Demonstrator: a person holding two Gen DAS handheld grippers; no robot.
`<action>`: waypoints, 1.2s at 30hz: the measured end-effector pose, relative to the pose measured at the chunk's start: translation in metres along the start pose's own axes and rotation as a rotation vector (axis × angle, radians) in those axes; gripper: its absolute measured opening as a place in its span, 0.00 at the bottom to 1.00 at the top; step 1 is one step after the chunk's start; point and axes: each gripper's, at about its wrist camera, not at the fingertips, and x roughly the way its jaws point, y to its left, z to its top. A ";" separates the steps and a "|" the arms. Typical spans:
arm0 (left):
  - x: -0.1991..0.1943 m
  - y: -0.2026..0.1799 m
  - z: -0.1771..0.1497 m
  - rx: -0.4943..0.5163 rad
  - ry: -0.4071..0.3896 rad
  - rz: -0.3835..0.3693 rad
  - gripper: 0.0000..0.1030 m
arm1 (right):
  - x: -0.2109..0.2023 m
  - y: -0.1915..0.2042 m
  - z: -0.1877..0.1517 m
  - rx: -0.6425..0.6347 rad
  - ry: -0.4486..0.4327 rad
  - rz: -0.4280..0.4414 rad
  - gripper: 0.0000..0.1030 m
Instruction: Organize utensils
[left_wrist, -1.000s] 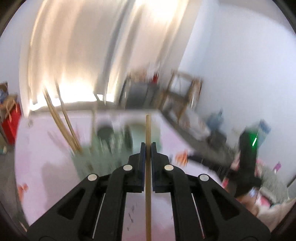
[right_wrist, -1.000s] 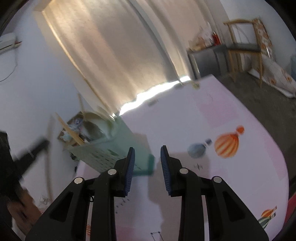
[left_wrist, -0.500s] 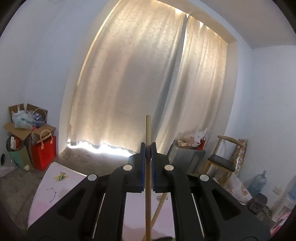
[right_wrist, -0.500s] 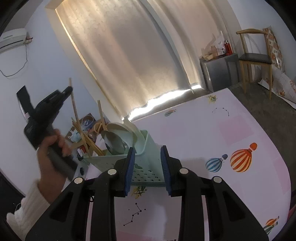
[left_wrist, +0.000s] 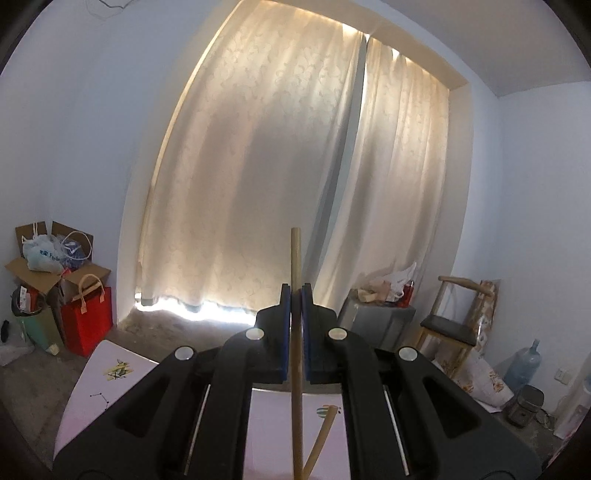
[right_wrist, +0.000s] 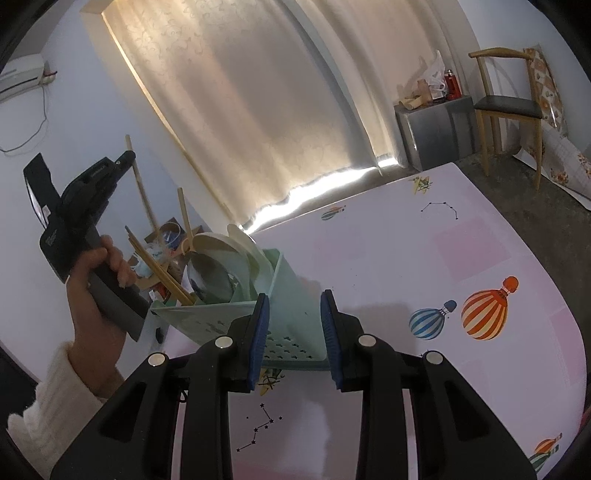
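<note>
My left gripper is shut on a wooden chopstick, held upright and raised above the table, pointing at the curtains. The right wrist view shows that gripper in a hand, left of and above a green utensil rack. The rack holds several chopsticks, pale plates and a dark bowl. My right gripper is open and empty, its jaws on either side of the rack's near end, close in front of it. Another chopstick tip shows below my left gripper.
The table has a pink cloth with balloon prints. Beyond it are curtains, a grey cabinet, a wooden chair, and bags and boxes on the floor at the left.
My left gripper has swung up from the rack with the chopstick and now points at the curtains. My right gripper has come closer to the rack.
</note>
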 end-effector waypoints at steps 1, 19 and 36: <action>-0.003 0.000 0.003 -0.005 0.004 -0.005 0.04 | 0.001 0.000 -0.001 -0.001 0.002 0.000 0.28; -0.099 -0.024 -0.079 0.237 0.236 -0.081 0.62 | 0.012 0.007 -0.014 -0.065 0.027 -0.025 0.34; -0.117 -0.017 -0.179 0.247 0.296 0.139 0.86 | 0.019 0.027 -0.079 -0.337 -0.402 -0.270 0.79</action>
